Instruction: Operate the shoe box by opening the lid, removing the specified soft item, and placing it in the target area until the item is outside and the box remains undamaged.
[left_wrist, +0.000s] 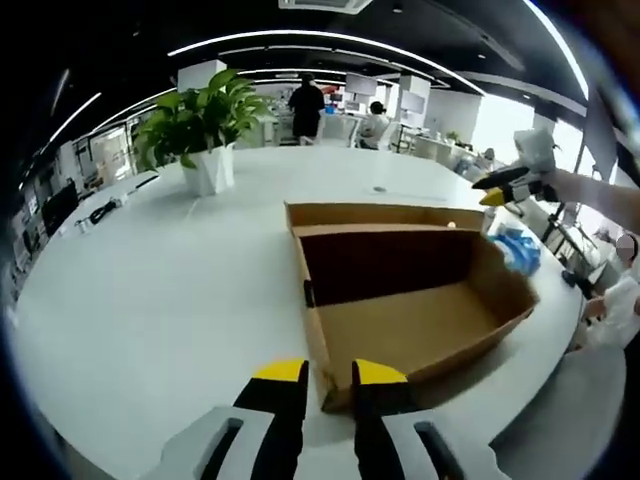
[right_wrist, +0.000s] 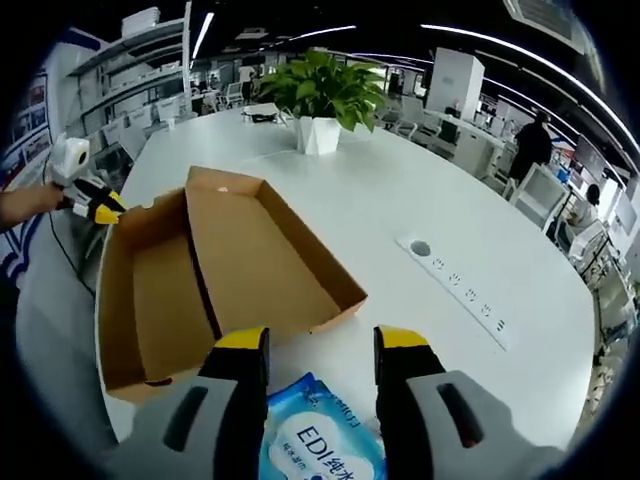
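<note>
White office table (right_wrist: 420, 200) carries the open shoe box (right_wrist: 230, 270). Your right gripper (right_wrist: 320, 345), jaws wide, hovers above the blue soft pack (right_wrist: 320, 440); lift away cleanly. Your left gripper (left_wrist: 328, 375), jaws narrow and empty, should steady the box's corner.

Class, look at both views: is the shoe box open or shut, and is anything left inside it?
Open and empty: the shoe box has its lid folded back, and bare cardboard shows inside.

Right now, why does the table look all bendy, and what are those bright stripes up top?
Left gripper view: the fisheye lens curves the table edge, and the ceiling lights bow into arcs; the box inside is dark with shadow. Right gripper view: the table bulges too, the plant looks sharp, and the blue pack by the gripper looks a bit soft.
</note>
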